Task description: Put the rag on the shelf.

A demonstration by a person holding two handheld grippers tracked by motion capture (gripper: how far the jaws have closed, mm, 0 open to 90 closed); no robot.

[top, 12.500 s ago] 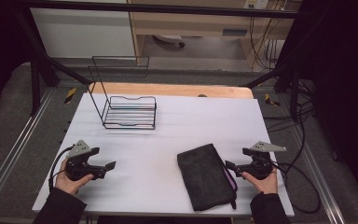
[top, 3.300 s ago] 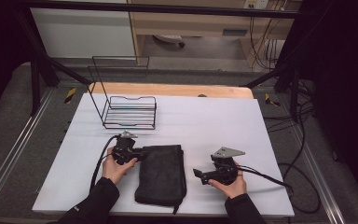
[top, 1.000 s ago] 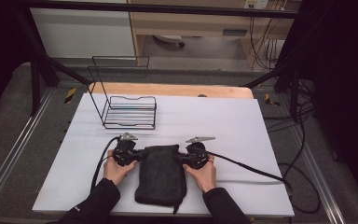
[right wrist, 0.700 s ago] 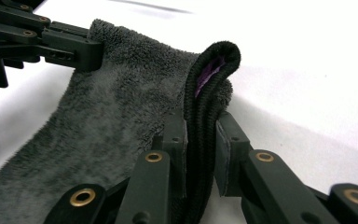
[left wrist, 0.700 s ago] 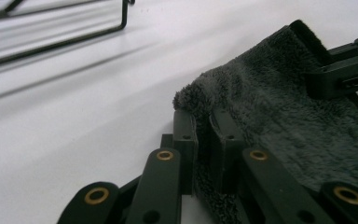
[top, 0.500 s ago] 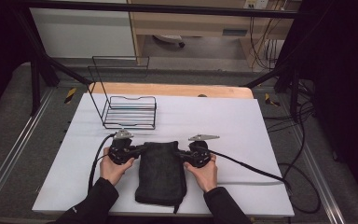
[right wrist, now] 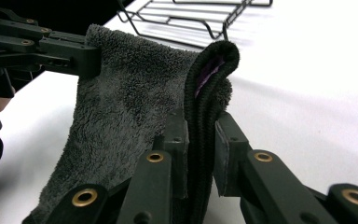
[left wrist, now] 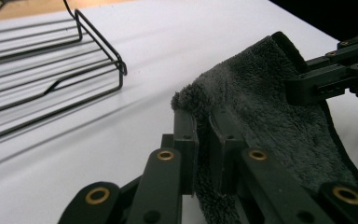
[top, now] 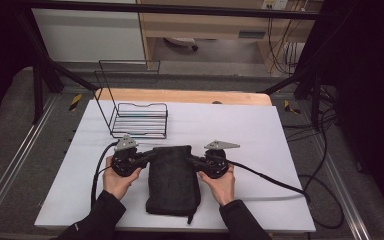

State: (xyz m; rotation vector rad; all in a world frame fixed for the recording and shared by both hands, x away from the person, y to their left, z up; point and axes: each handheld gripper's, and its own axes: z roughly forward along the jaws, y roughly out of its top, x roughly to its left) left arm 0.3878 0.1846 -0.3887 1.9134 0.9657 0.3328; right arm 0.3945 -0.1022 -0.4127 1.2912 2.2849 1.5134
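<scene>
High view: a dark towel (top: pixel 172 180) is laid on the white surface (top: pixel 250 130); its far corners are gripped by the left tongs (top: pixel 150 156) and right tongs (top: pixel 192 160).

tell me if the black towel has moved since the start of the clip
Yes. The black towel lay toward the right side of the table by the right gripper; now it sits near the middle, closer to the wire rack, with both grippers pinching its far corners.

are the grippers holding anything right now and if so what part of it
Yes, the dark towel. The left gripper pinches its far left corner, and the right gripper clamps the thick folded edge at its far right corner.
</scene>
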